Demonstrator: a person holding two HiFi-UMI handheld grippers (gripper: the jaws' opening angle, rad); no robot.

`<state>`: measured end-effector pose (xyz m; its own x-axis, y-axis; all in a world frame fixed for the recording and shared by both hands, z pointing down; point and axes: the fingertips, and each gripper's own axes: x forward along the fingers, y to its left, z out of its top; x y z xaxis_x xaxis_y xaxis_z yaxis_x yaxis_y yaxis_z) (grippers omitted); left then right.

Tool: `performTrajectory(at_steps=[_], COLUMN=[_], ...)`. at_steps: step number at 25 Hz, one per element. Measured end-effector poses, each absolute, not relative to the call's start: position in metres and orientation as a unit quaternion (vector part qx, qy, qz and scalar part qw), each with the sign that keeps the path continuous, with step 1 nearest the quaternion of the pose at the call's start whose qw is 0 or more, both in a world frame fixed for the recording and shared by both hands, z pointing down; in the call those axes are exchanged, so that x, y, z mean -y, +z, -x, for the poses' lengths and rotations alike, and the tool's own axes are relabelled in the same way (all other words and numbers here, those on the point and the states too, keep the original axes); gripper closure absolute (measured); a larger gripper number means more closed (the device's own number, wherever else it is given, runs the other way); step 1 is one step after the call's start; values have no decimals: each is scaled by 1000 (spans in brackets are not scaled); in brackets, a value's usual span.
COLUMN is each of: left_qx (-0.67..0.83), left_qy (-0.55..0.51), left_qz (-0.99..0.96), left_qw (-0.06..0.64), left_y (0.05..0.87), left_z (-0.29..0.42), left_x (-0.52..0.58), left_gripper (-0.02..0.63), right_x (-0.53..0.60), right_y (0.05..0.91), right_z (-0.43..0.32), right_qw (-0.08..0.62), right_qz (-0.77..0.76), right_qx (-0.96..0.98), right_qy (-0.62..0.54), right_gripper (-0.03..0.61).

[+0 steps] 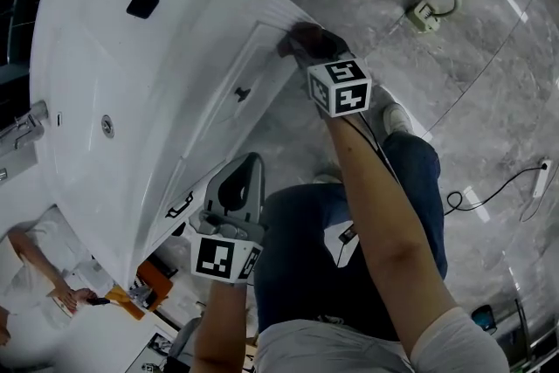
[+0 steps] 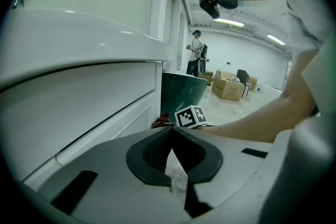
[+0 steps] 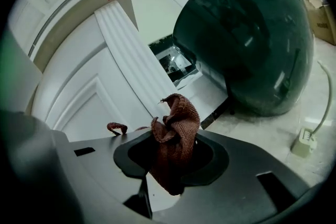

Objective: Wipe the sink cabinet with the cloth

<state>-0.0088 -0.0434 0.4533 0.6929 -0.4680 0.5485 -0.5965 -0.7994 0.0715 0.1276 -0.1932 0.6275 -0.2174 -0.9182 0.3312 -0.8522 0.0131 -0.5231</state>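
Observation:
The white sink cabinet (image 1: 166,100) fills the left of the head view, its basin top seen from above. My right gripper (image 1: 306,44) is shut on a brown-red cloth (image 3: 176,126) and holds it by the cabinet's fluted corner strip (image 3: 131,55), beside the panelled door (image 3: 89,97). The bunched cloth (image 1: 301,37) sticks out past the jaws. My left gripper (image 1: 247,166) hangs lower down by the cabinet front, shut with nothing in it. In the left gripper view its tips (image 2: 172,132) meet, and the right gripper's marker cube (image 2: 190,116) and a bit of cloth (image 2: 160,123) show beyond.
A dark green bathtub (image 3: 247,34) stands close to the cabinet's right end. A white plug adapter (image 1: 424,13) and a black cable (image 1: 489,188) lie on the grey marble floor. A small dark handle (image 1: 242,92) sits on the door. Cardboard boxes (image 2: 229,86) and a standing person (image 2: 197,55) are far off.

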Motion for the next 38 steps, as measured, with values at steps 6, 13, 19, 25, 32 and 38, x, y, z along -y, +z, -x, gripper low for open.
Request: performTrajectory(at_steps=[6, 13, 19, 25, 32, 38], left_qx=[298, 309, 324, 353, 389, 416], left_qy=[265, 269, 267, 262, 260, 249], left_qz=[-909, -904, -899, -888, -871, -860], left_qw=[119, 119, 123, 135, 148, 161], left_y=[460, 465, 466, 467, 470, 472], left_z=[10, 21, 39, 66, 104, 128], left_x=[48, 43, 31, 16, 4, -2], left_gripper=[603, 603, 603, 603, 603, 603], right_x=[193, 191, 182, 165, 148, 142], right_y=[663, 674, 680, 693, 704, 704], right_z=[-125, -119, -86, -31, 24, 44], right_qw=[39, 40, 24, 0, -27, -37], right_qz=[617, 618, 596, 560, 530, 530], right_qx=[-706, -703, -722, -748, -770, -773], right_qy=[-346, -350, -351, -356, -354, -346], right_gripper=[459, 463, 465, 466, 465, 466])
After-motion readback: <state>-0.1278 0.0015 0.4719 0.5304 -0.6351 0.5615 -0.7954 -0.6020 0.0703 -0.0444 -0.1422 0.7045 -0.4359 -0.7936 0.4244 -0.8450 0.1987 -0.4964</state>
